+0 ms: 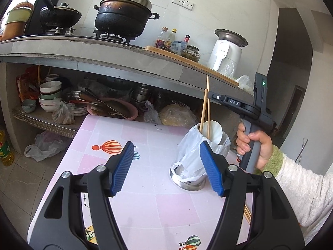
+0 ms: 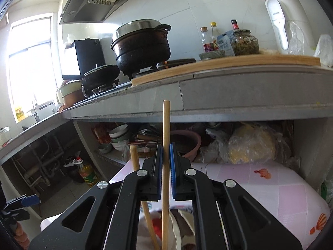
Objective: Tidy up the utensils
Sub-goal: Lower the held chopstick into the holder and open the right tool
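Right wrist view: right gripper (image 2: 165, 166) has its blue pads clamped on one wooden chopstick (image 2: 166, 129), long axis near upright, upper end standing above the fingertips and lower end running down between the finger arms toward the holder below. A second chopstick (image 2: 134, 158) leans just left of the jaws, not gripped. Left wrist view: the utensil holder (image 1: 218, 143), a metal cup lined with a white plastic bag (image 1: 187, 156), stands on the pink balloon-print table (image 1: 145, 141), ahead and to the right of the left gripper (image 1: 166, 166), whose jaws stand well apart with nothing between them. Right gripper sits directly over the holder, so it is the nearer one. Judgement: the held chopstick must keep travelling down along its own axis to seat in the cup. Count: two chopsticks upright at the holder, one white spoon (image 1: 214, 131) inside, and at least two more chopsticks (image 1: 247, 214) lying flat at the table's right edge.
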{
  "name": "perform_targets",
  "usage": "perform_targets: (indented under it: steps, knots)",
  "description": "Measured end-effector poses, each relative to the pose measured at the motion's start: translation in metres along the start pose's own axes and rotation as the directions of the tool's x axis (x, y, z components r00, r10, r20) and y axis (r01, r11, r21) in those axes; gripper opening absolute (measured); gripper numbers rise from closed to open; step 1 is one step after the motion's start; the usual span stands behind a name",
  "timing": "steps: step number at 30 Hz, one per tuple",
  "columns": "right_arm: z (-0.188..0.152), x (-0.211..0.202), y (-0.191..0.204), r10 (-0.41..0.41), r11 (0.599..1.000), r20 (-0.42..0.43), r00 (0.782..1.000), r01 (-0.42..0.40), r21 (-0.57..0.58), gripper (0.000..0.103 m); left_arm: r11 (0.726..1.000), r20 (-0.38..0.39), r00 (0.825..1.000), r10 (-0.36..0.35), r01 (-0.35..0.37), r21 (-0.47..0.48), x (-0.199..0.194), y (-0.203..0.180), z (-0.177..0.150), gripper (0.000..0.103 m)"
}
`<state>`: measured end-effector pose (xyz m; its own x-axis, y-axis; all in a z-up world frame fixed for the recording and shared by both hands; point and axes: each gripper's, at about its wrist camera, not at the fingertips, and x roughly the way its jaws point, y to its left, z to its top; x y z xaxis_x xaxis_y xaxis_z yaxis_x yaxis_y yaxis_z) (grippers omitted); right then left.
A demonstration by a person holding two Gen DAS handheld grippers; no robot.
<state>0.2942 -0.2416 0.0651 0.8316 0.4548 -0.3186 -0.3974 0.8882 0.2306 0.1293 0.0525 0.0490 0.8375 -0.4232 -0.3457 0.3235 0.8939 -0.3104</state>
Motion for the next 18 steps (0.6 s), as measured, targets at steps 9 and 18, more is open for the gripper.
perform_targets:
  steps: [9,18]
  knots:
    - [-0.029,-0.006,0.006,0.031,0.998,-0.134,0.991,-0.037,-0.047,0.007,1.0,-0.006,1.0,-0.012,0.012,0.002,0.003,-0.006,0.0,0.062]
    - [-0.034,-0.013,0.023,-0.068,0.981,-0.184,0.981,0.033,-0.19,0.013,1.0,-0.025,0.999,-0.021,0.021,0.01,0.008,-0.016,-0.004,0.062]
